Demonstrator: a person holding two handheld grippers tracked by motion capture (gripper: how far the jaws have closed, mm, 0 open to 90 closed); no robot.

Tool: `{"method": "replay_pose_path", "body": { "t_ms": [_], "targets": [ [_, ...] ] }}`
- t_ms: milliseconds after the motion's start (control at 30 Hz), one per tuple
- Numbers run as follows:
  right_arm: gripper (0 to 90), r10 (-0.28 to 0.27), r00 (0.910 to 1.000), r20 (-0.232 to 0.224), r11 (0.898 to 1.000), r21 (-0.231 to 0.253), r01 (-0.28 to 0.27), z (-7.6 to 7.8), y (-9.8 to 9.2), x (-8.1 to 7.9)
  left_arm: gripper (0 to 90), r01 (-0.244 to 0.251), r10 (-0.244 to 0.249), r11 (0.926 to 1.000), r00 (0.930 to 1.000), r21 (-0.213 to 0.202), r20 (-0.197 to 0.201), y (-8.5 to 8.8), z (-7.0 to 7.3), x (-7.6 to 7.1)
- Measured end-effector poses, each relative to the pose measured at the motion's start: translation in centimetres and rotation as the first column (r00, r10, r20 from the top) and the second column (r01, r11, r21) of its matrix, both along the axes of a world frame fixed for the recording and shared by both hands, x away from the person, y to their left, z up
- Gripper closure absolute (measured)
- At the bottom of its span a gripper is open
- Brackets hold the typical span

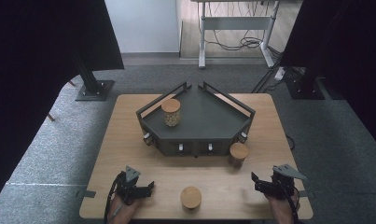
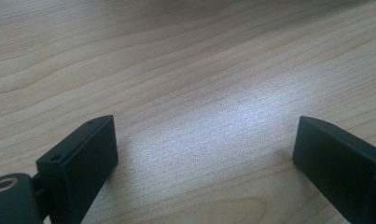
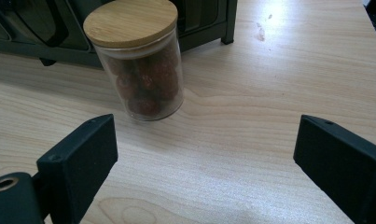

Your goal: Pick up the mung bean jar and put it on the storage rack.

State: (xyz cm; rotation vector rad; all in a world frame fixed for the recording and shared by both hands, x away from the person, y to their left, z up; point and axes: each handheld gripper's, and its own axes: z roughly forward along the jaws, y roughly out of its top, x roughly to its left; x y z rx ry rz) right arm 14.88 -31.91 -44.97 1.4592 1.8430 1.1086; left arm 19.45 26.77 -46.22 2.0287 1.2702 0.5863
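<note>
On the wooden table (image 1: 129, 149) stands a dark corner shelf (image 1: 209, 121). A glass jar with pale contents (image 1: 171, 112) and a wooden lid rests on its top. A second jar, holding red fruit (image 1: 238, 155), stands on the table by the shelf's front right corner. A third lidded jar (image 1: 191, 198) sits near the front edge, midway between my grippers. My left gripper (image 1: 150, 188) lies low at the front left, open over bare wood (image 2: 204, 140). My right gripper (image 1: 254, 183) is open at the front right and faces the red-fruit jar (image 3: 139, 70), which stands beyond its jaws (image 3: 204, 144).
The shelf has small knobs along its front face (image 1: 195, 148) and low rails on its back sides. Black curtains and stand bases (image 1: 94, 88) flank the table on grey carpet. A desk frame with cables (image 1: 237, 28) stands beyond.
</note>
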Motion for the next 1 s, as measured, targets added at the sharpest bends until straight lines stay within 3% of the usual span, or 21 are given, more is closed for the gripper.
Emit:
{"method": "replay_pose_path", "body": {
  "t_ms": [1000],
  "targets": [
    [6.0,0.042,0.998,0.048,0.999,0.005,-0.042,1.3,0.8,-0.8,5.1,-0.002,0.002,1.0,1.0,0.0,-0.003,0.0,0.0,0.0]
  ]
}}
